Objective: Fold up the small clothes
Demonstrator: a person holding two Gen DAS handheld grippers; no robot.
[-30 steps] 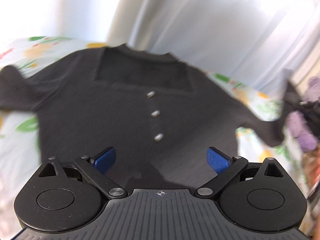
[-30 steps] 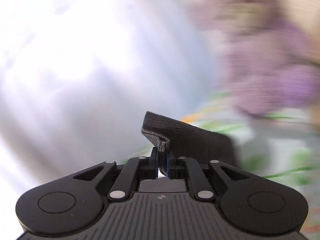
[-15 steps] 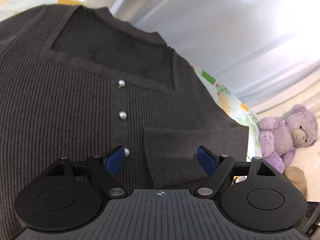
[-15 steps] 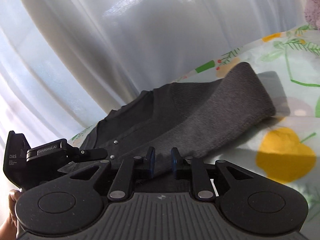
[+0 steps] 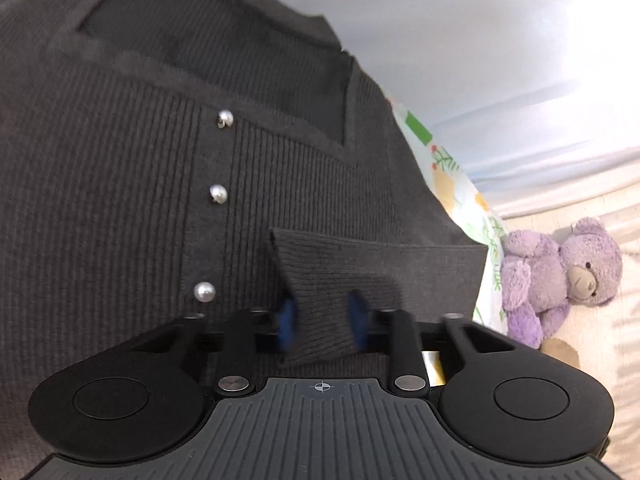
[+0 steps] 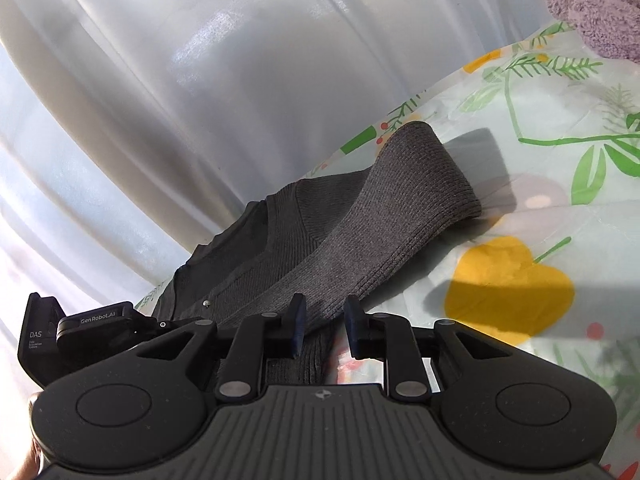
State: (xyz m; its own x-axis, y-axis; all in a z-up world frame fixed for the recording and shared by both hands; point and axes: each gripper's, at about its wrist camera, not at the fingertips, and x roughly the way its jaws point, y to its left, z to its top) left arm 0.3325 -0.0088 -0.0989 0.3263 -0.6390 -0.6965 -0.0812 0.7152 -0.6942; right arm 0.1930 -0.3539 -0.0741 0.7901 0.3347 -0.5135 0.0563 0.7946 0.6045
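Note:
A dark grey ribbed cardigan [image 5: 120,200] with pearl buttons [image 5: 218,193] lies front up on a floral sheet. One sleeve [image 5: 380,260] is folded across its chest. My left gripper [image 5: 322,318] is down on the garment, shut on that sleeve's cuff, which bunches between the blue pads. In the right wrist view the same sleeve [image 6: 380,220] runs from its fold on the sheet toward my right gripper [image 6: 325,322]. Its jaws are opening; the sleeve's edge lies slack between them, not pinched. The left gripper's body [image 6: 100,320] shows at the lower left there.
A purple teddy bear [image 5: 560,276] sits to the right of the floral sheet [image 6: 540,160]. White curtains [image 6: 200,80] hang behind the bed. Purple plush [image 6: 592,0] fills the right wrist view's top corner. A hand [image 6: 32,404] shows at the lower left edge.
The right gripper carried the sleeve across the cardigan's front, set it down and opened. The left gripper came down onto the cardigan and closed on the folded sleeve's cuff.

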